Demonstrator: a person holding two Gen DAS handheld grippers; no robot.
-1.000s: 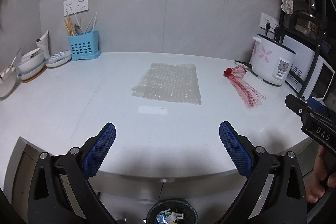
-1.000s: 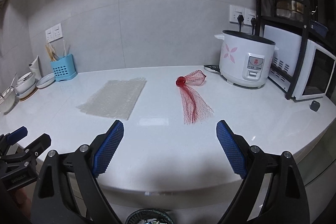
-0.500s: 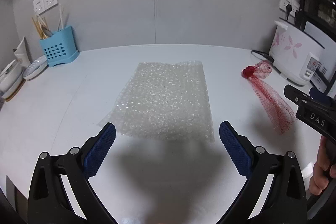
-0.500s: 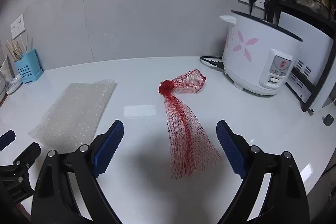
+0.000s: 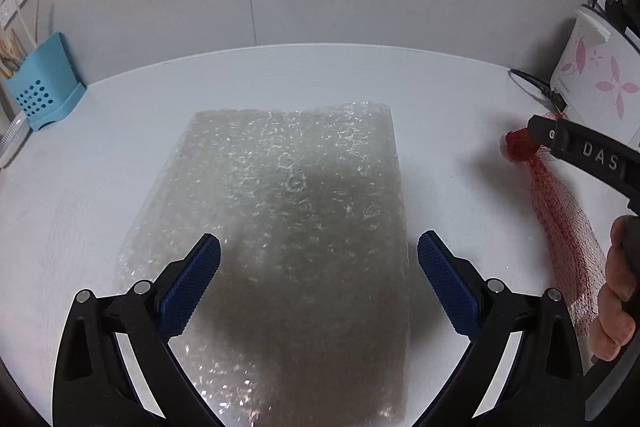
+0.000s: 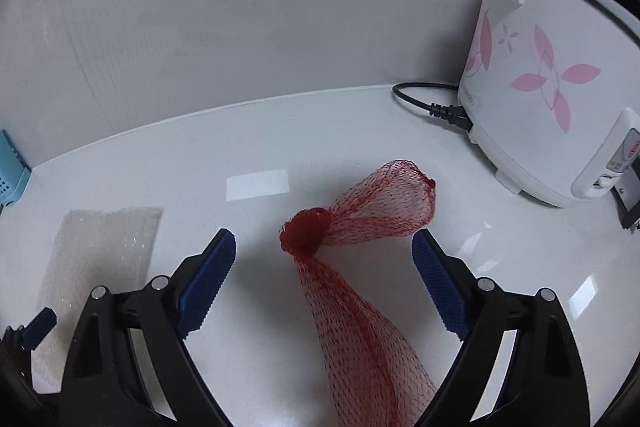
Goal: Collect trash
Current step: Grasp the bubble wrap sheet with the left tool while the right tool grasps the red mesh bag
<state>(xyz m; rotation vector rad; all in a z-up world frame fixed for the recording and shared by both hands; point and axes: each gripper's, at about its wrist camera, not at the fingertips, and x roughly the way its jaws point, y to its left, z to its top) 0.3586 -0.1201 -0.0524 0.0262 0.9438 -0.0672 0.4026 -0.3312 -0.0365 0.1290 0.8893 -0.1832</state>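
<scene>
Glossy countertop [image 6: 256,163], red mesh netting [image 6: 360,307], bubble wrap [image 5: 288,211]

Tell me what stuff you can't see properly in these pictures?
- Bubble wrap: left wrist view; near end runs behind the left hand-held gripper and off the bottom edge.
- Red net bag: right wrist view; tail cut off by the bottom edge, so its end is unseen.
- Rice cooker: right wrist view; front panel at the edge, too small to read.
- Blue utensil holder: left wrist view; contents blurred.

Even overhead light; glare patch on counter [image 6: 256,183]; shadow across bubble wrap [image 5: 288,227]; fisheye-bent edges.
</scene>
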